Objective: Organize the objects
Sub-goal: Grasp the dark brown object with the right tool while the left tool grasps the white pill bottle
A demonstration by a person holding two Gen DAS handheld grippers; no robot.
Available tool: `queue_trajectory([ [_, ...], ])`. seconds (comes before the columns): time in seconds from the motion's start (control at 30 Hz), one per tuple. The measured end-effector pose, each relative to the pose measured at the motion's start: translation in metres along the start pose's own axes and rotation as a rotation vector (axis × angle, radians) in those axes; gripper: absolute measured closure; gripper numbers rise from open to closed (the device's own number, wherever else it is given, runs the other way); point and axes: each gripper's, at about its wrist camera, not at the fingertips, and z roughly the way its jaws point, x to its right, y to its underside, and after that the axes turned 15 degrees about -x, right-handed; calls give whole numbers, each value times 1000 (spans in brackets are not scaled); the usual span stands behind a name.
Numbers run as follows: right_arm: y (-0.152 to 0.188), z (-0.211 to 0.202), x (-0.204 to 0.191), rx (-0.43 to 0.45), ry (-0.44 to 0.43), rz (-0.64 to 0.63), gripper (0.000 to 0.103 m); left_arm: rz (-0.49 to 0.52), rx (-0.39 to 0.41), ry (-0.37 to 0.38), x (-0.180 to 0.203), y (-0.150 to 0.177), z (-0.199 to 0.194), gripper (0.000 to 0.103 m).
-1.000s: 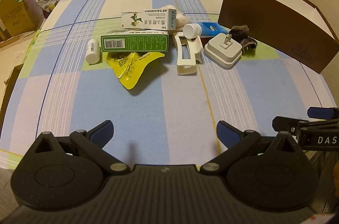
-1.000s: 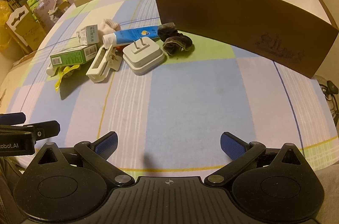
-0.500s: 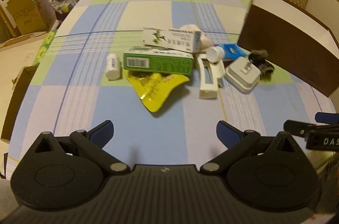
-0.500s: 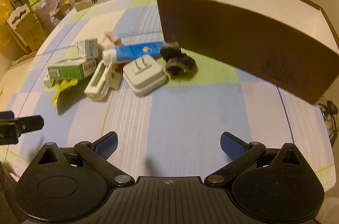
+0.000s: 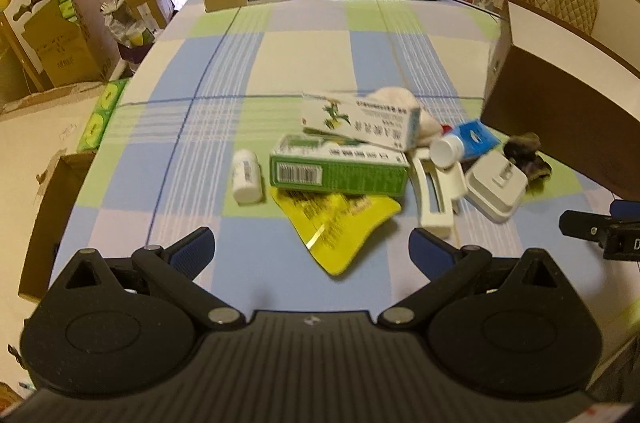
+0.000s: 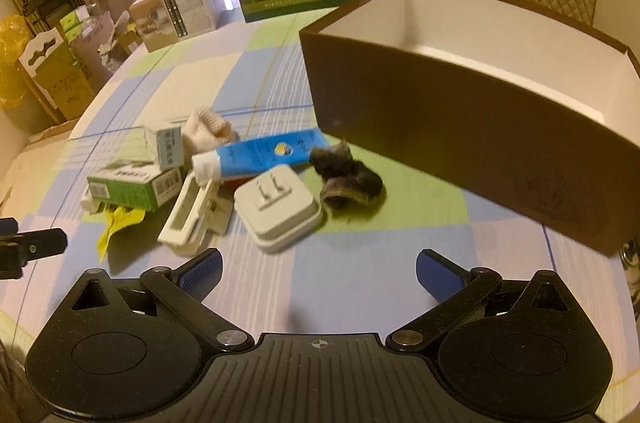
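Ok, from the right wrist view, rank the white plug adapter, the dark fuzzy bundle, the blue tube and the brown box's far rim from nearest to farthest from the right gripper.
1. White plug adapter, just ahead, slightly left of the right gripper.
2. Dark fuzzy bundle, behind the adapter, centre.
3. Blue tube, about as far as the bundle, left; too close to call.
4. Brown box, far rim at the back right.

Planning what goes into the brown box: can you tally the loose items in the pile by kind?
Cartons: 2
Bottle: 1
Yellow pouch: 1
Blue tube: 1
White plug adapter: 1
White clip: 1
Dark cloth: 1
Pale cloth: 1
Total: 9
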Motion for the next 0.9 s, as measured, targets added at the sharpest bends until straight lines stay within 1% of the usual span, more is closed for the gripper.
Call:
queue_trajectory([
  [0.3, -27, 16, 12, 20, 2, 20, 2, -30, 10, -13, -19, -21, 11, 1],
  [0.43, -39, 21, 17, 27, -8, 32, 8, -36, 13, -22, -27, -31, 16, 1],
  [0.63, -54, 29, 25, 44, -7, 43, 11, -33, 23, -12, -42, -48, 23, 1],
  [0.7, -58, 33, 27, 50, -8, 43, 13, -34, 30, -16, -47, -54, 25, 1],
  [0.8, -64, 41, 29, 55, -14, 36, 20, -33, 54, -30, -56, -62, 29, 1],
  [0.9, -69, 53, 31, 48, -14, 24, 29, -30, 75, -55, -63, -69, 34, 1],
])
